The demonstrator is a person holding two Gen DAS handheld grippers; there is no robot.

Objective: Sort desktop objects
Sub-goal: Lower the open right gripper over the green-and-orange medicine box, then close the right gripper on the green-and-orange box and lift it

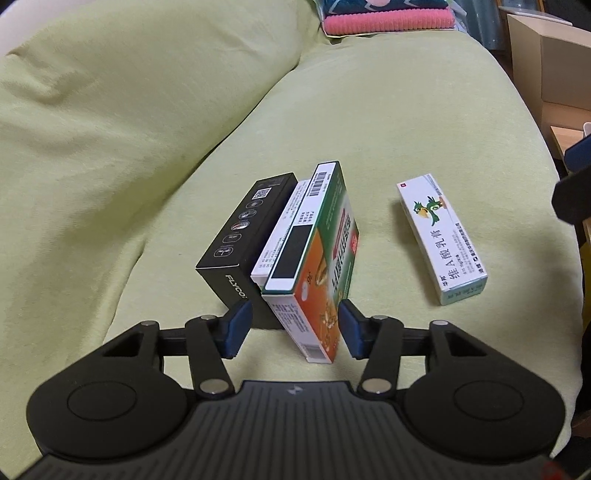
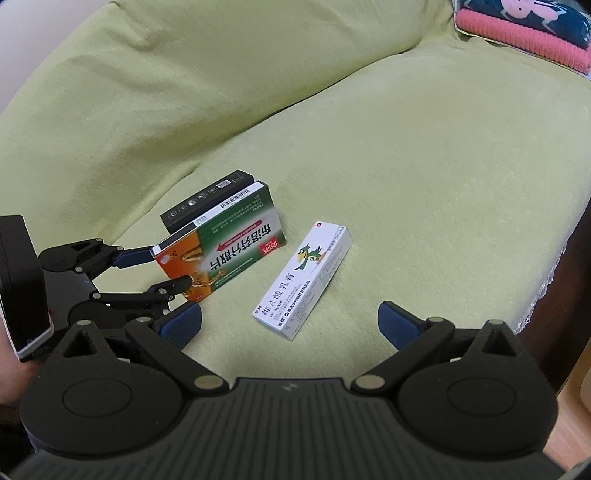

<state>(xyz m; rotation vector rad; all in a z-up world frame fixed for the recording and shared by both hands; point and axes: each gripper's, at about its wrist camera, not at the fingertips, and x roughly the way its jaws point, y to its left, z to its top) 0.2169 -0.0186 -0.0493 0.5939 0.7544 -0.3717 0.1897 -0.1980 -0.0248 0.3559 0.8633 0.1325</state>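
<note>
Three boxes stand on edge side by side on a green-covered seat point(image 1: 369, 122): a black box point(image 1: 240, 236), a thin white box point(image 1: 280, 225) and a green-and-orange medicine box point(image 1: 325, 266). My left gripper point(image 1: 294, 326) is open, its blue pads on either side of the green-and-orange box's near end; the left pad sits in front of the black box's corner. A white box with a parrot picture point(image 2: 304, 278) lies flat to the right, apart from the row. My right gripper point(image 2: 290, 323) is wide open just above that box's near end, gripping nothing.
The green backrest cushion point(image 1: 129, 110) rises behind and left of the boxes. Folded pink and dark blue fabric point(image 2: 524, 33) lies at the far end of the seat. A cardboard box point(image 1: 550, 66) stands beyond the seat's right edge.
</note>
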